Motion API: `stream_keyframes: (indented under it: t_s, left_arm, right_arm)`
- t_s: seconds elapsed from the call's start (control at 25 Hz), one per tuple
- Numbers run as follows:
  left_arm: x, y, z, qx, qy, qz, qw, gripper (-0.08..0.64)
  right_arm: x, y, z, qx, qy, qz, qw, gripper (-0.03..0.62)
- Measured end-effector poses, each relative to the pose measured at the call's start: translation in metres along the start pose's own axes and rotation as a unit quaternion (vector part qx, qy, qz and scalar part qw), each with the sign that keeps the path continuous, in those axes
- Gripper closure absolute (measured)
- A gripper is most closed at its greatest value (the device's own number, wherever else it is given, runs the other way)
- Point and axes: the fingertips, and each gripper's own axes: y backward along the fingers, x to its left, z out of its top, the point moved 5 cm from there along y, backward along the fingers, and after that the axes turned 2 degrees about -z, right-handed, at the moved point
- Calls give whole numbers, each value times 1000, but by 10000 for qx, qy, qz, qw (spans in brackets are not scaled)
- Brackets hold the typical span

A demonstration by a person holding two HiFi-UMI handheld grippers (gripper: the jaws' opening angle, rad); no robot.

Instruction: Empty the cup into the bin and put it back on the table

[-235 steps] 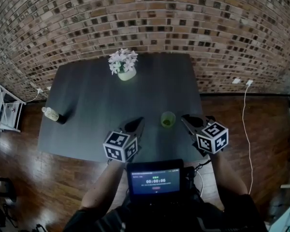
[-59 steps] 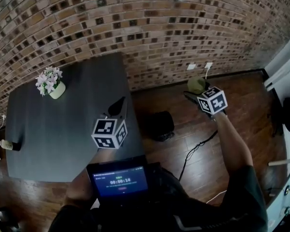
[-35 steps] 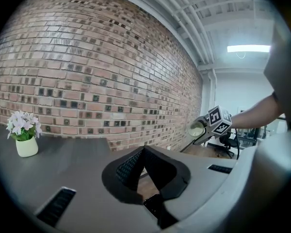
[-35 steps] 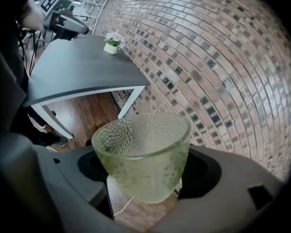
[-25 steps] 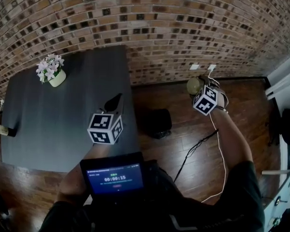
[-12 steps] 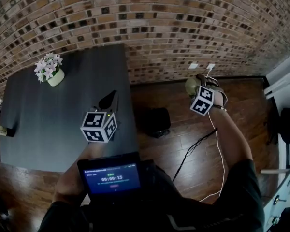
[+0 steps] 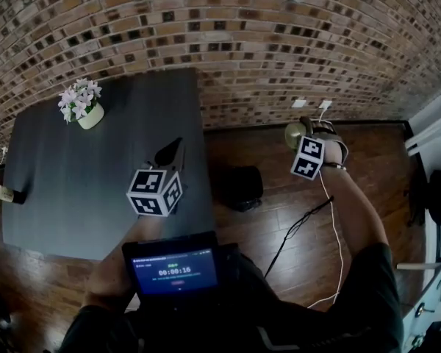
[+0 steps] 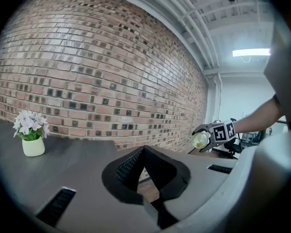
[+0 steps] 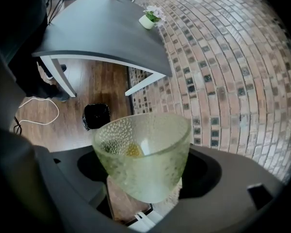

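A pale green dimpled glass cup (image 9: 144, 161) sits between the jaws of my right gripper (image 9: 146, 178), which is shut on its sides. A small yellow bit (image 9: 133, 151) lies inside the cup. In the head view the cup (image 7: 292, 132) hangs over the wooden floor near the brick wall, right of the small black bin (image 7: 239, 187). The bin (image 9: 96, 115) stands on the floor beside the table's right edge, apart from the cup. My left gripper (image 7: 170, 151) hovers over the dark table (image 7: 95, 190), its fingertips together with nothing between them.
A white pot of pink flowers (image 7: 81, 107) stands at the table's far side, and a bottle (image 7: 4, 194) lies at its left edge. Cables (image 7: 309, 212) trail over the floor from wall sockets (image 7: 312, 104). A screen (image 7: 175, 272) sits at the person's chest.
The right gripper has rolled with the cup in it, so its marker cube faces differently. It has stayed at about the same place. The left gripper has hardly moved.
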Motion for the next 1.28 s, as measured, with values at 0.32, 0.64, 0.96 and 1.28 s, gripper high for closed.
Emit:
stream_keyframes:
  t_s: [0.32, 0.64, 0.96, 1.28]
  left_arm:
    - [-3, 2, -3, 29, 18, 16, 10000, 568]
    - [-2, 4, -8, 104, 39, 24, 9999, 568]
    - [0, 5, -11, 71, 235, 45, 9997, 568]
    - [9, 8, -11, 44, 302, 162, 9994, 568]
  right_arm:
    - [8, -3, -4, 157, 385, -3, 9991, 192]
    - [12, -7, -15, 464, 634, 65, 9969, 192]
    - [11, -11, -16, 541, 975, 35, 9938, 192]
    - [8, -11, -1, 555, 1515, -28, 9869, 192]
